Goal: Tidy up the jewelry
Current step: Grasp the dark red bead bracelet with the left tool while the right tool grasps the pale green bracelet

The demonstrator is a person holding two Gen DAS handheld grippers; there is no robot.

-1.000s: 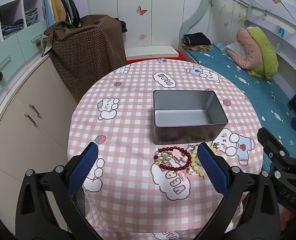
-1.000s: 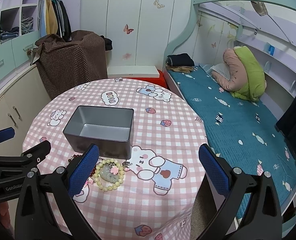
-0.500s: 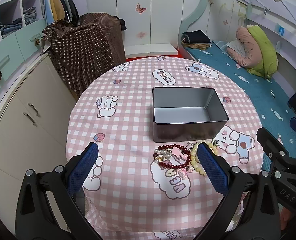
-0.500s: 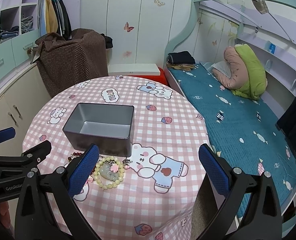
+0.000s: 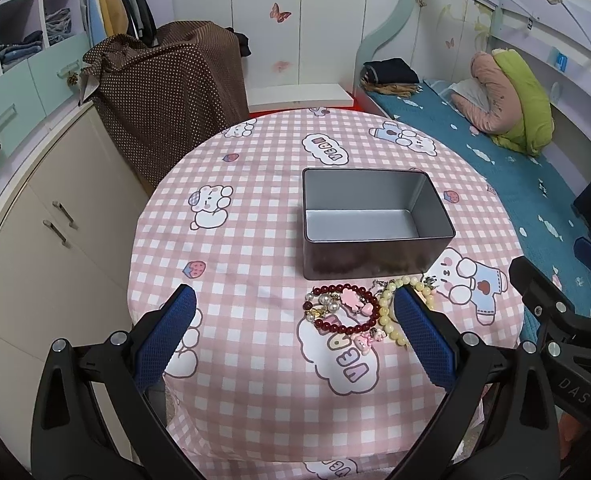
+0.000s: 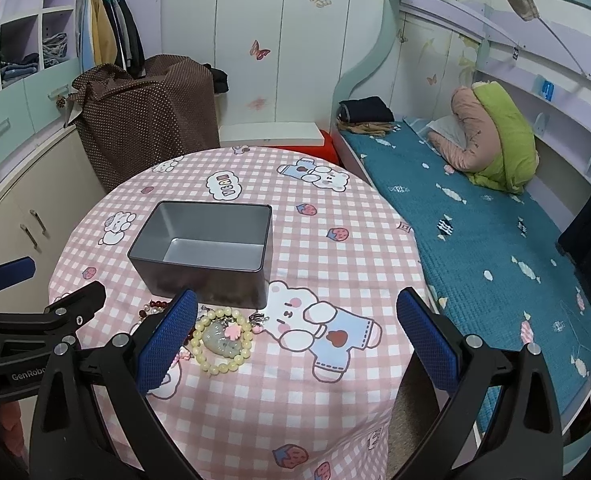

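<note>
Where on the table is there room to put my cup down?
The table is bare left of the tin, and behind the tin toward the far edge. The near middle, in front of the left tool, is free too. It is crowded right in front of the tin, where the red bracelet and yellow bracelet lie.

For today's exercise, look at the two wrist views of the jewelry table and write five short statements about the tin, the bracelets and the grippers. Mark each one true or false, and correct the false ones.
1. The metal tin holds no jewelry. True.
2. The red bead bracelet lies inside the tin. False: it lies on the tablecloth in front of the tin.
3. The cream bead bracelet lies beside the red one. True.
4. The left gripper is shut on a bracelet. False: it is open and holds nothing.
5. The right gripper is open. True.
</note>
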